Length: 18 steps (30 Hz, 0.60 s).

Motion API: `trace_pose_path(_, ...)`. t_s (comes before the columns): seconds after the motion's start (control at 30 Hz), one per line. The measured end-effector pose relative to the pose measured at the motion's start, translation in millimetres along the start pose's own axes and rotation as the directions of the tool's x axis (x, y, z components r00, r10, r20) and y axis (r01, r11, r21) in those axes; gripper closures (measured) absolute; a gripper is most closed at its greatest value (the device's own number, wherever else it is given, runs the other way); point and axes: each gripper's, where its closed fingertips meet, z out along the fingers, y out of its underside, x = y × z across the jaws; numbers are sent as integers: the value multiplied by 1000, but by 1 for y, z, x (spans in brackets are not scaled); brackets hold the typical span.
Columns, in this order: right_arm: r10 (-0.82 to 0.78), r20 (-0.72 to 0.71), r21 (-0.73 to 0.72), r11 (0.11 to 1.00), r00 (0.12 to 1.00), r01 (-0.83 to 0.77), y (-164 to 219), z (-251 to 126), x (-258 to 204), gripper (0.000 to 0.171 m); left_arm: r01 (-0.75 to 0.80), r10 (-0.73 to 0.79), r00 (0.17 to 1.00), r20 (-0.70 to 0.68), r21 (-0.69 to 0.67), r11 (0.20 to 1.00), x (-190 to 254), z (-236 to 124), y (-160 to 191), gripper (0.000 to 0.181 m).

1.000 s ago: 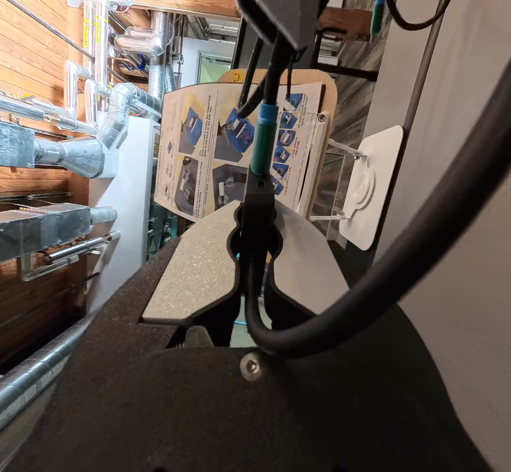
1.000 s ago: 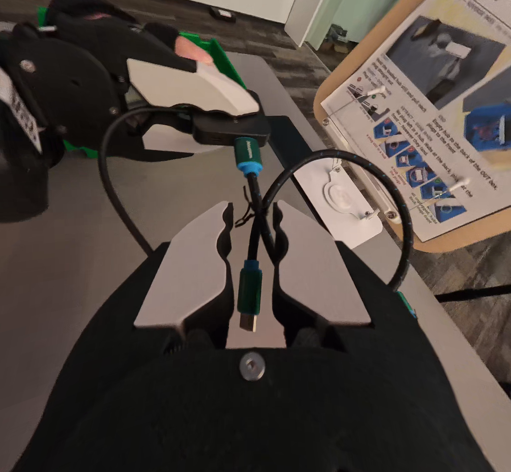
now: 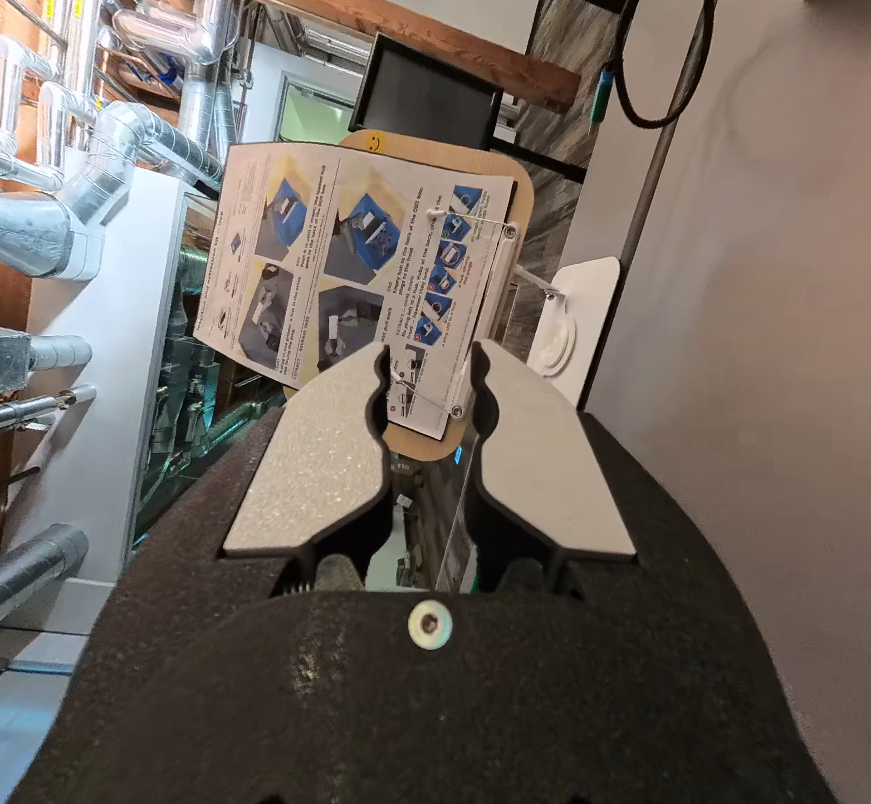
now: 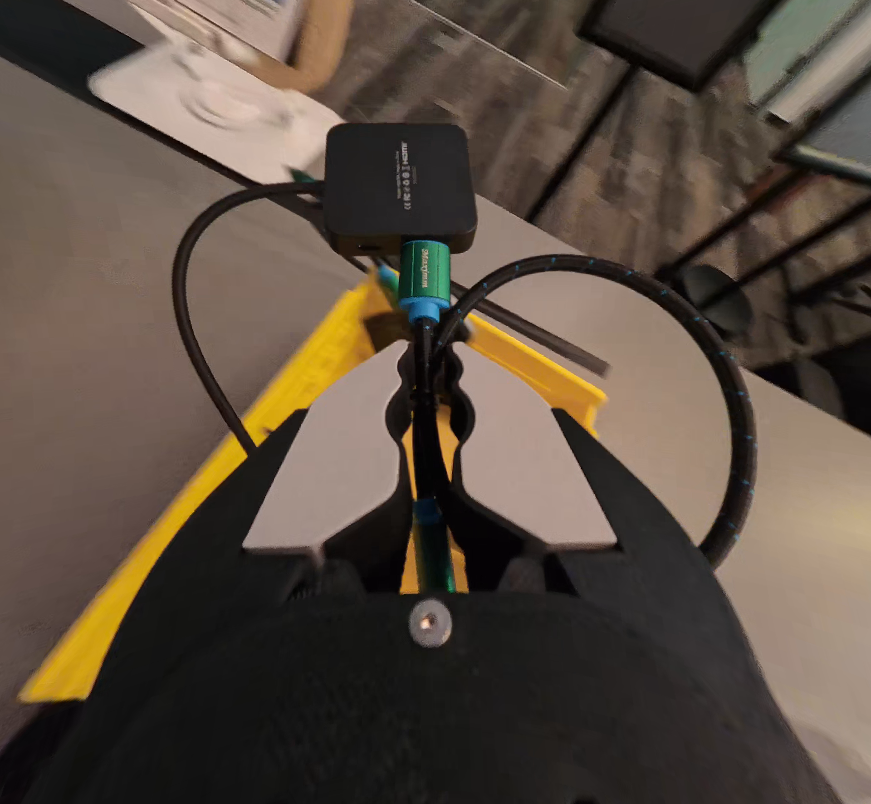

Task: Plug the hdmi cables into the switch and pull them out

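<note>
The grey worktop [image 4: 118, 310] carries a yellow plastic bin [image 4: 306, 404]. Above it, at twelve o'clock from the right hand-held gripper [image 4: 430, 371], hangs the flat black square switch [image 4: 400, 182], probably light. Its green-shelled plug [image 4: 419, 274] looks rigid, the better hold; the braided black cable [image 4: 726, 404] flexes. The right hand-held gripper pinches that cable; the left hand-held gripper [image 3: 430, 373] stands spread, empty.

Right tongs [image 4: 430, 357] clamp braided cable [image 4: 735, 404], plugged into switch [image 4: 400, 182].
</note>
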Motion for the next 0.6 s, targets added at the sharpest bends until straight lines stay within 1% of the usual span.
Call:
trace_pose_path(0.07, 48, -109, -36, 998, 993, -53, 24, 5, 33, 160, -11, 11, 1000, -5, -9, 1000, 3, 2, 1, 150)
trace_pose_path(0.13, 27, -208, -12, 999, 978, -30, 34, 11, 57, 160, -20, 20, 1000, -8, -8, 1000, 7, 4, 0, 150)
trace_pose_path(0.23, -133, -314, 7, 990, 940, 142, 39, 21, 72, 159, -33, 33, 999, -15, -3, 999, 12, 6, -2, 150)
trace_pose_path(0.3, -302, -344, -54, 952, 889, 303, 47, 31, 71, 159, -43, 43, 999, -17, -2, 999, 14, 7, -3, 151)
trace_pose_path(0.33, -368, -329, -95, 929, 870, 357, 54, 37, 68, 159, -47, 47, 999, -18, -2, 999, 15, 7, -3, 151)
trace_pose_path(0.37, -405, -286, -128, 915, 869, 384, 62, 44, 63, 159, -49, 49, 999, -19, -3, 999, 16, 7, -2, 151)
trace_pose_path(0.43, -432, -203, -135, 901, 879, 412, 74, 55, 52, 157, -48, 48, 999, -19, -3, 999, 16, 7, -2, 151)
trace_pose_path(0.5, -400, -123, -113, 915, 908, 388, 81, 56, 44, 158, -39, 39, 999, -16, -2, 999, 14, 7, -2, 151)
trace_pose_path(0.53, -386, -105, -102, 921, 917, 376, 83, 55, 43, 157, -33, 33, 999, -14, 0, 999, 13, 7, -2, 151)
trace_pose_path(0.6, -353, -39, -120, 930, 935, 347, 93, 58, 37, 153, -22, 22, 1000, -12, 6, 1000, 11, 6, -2, 151)
